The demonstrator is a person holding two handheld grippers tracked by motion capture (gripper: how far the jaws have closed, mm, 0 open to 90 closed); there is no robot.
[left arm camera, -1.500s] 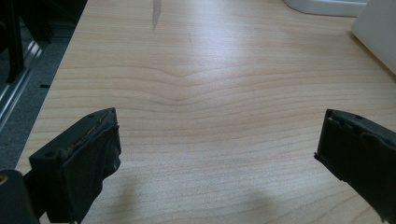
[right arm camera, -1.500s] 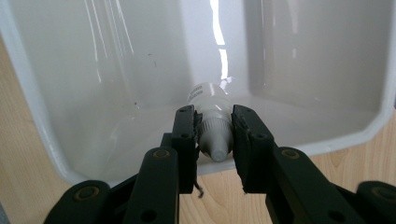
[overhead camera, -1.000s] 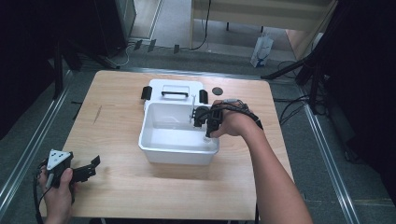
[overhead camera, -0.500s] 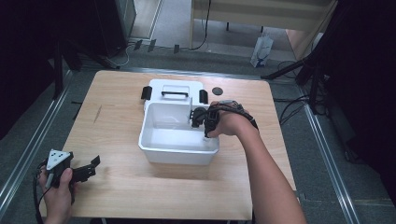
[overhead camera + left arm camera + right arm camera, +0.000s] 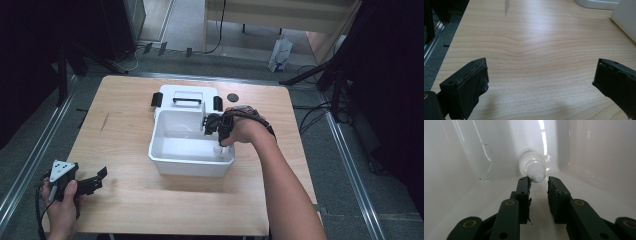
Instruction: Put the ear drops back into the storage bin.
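Observation:
A small white bottle (image 5: 532, 165) with a pointed cap lies in a corner of the white bin (image 5: 190, 162), cap toward the camera in the right gripper view. My right gripper (image 5: 538, 182) reaches down inside the bin, its jaws drawn close together with the bottle's cap between the fingertips. In the high view the right gripper (image 5: 219, 142) sits at the bin's right inner wall. My left gripper (image 5: 100, 177) rests at the table's near left corner; it stands wide open (image 5: 540, 75) over bare wood with nothing between its jaws.
The bin's white lid (image 5: 187, 95), with a black handle and black side latches, lies just behind the bin. A small black disc (image 5: 231, 97) sits to the lid's right. Metal rails run along both sides of the wooden table (image 5: 125, 125).

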